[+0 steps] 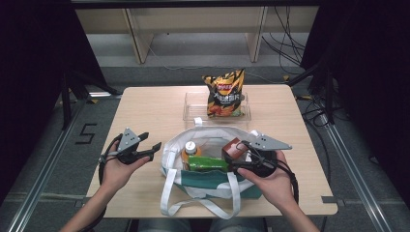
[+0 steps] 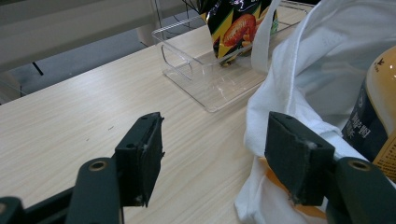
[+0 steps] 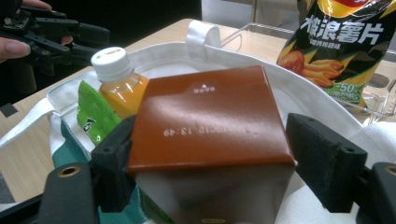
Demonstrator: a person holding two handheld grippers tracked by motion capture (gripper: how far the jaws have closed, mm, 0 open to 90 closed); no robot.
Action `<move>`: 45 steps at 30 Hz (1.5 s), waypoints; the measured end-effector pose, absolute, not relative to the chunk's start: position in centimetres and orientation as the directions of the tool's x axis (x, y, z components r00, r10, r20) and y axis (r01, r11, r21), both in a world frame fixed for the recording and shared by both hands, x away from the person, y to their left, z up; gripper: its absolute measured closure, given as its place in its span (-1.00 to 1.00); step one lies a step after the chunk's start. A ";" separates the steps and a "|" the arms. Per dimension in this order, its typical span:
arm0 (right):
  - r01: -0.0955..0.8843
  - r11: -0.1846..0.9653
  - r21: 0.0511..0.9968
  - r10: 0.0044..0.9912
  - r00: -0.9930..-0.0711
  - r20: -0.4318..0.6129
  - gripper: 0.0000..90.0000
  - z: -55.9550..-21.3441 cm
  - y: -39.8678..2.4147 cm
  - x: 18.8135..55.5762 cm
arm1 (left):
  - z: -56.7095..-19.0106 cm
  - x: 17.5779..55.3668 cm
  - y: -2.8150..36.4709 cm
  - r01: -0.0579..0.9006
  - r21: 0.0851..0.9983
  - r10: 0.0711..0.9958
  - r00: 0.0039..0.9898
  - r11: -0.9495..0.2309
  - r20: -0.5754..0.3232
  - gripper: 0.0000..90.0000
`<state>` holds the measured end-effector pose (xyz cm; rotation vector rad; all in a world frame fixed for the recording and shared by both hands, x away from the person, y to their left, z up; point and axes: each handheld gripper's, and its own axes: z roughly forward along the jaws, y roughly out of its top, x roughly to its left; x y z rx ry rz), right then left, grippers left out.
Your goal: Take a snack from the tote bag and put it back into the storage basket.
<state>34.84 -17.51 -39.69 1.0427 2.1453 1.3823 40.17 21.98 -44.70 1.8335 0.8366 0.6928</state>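
1. A person is lowering a brown carton (image 3: 210, 121) into a white tote bag (image 1: 174, 145) at the near edge of a wooden table (image 1: 150, 106), with the right gripper (image 1: 240, 155) poised around it.
2. In the right gripper view, the jaws are standing apart: the left pad is lying against the carton's edge, while the right pad is standing clear of it, so the carton looks released rather than clamped.
3. The carton is sitting inside the bag, beside an orange juice bottle (image 3: 119, 81) and a green packet (image 3: 93, 116).
4. The left gripper (image 1: 144, 148) is hovering just beside the bag's left rim, jaws apart and gripping nothing.
5. A bag of chips (image 1: 225, 93) is standing upright in a clear tray (image 1: 191, 108) beyond the bag.
6. Judging by the layout, 1 item is remaining: the next move is calling for lifting the right gripper straight out without snagging the cloth, then reaching for the chips.
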 end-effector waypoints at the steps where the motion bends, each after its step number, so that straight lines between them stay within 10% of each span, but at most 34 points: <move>1: 0.379 0.233 0.896 0.752 -0.654 0.080 -0.44 -39.8 -17.5 34.9 | -44.7 40.2 22.0 0.242 0.924 0.792 0.603 -0.297 0.097 -0.19; 45: 0.348 0.166 0.923 0.786 -0.612 0.089 -0.14 -36.9 -19.0 34.4 | -44.6 40.0 22.0 0.247 0.923 0.799 0.593 -0.293 0.095 -0.19</move>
